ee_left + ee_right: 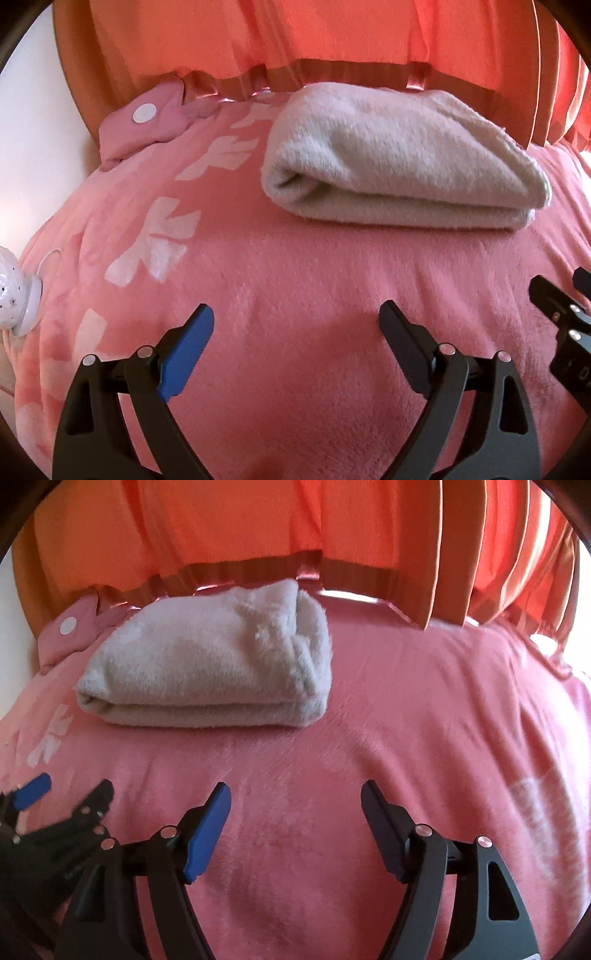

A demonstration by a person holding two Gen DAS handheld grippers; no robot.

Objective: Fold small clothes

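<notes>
Left gripper [295, 325] and right gripper [295, 805] both released, empty, over blanket [295, 258]; towel [399, 158] folded, nothing unfolded visible.

Daylight glows through the orange curtain [332, 29], tinting both views warm red. It blows out to white at the right edge of the right-wrist view. Soft shadow lies on the blanket [406, 701] under the jaws. Fisheye bulges the bed and leaves dark corners. The second gripper at each frame's edge is smeared, perhaps by motion
</notes>
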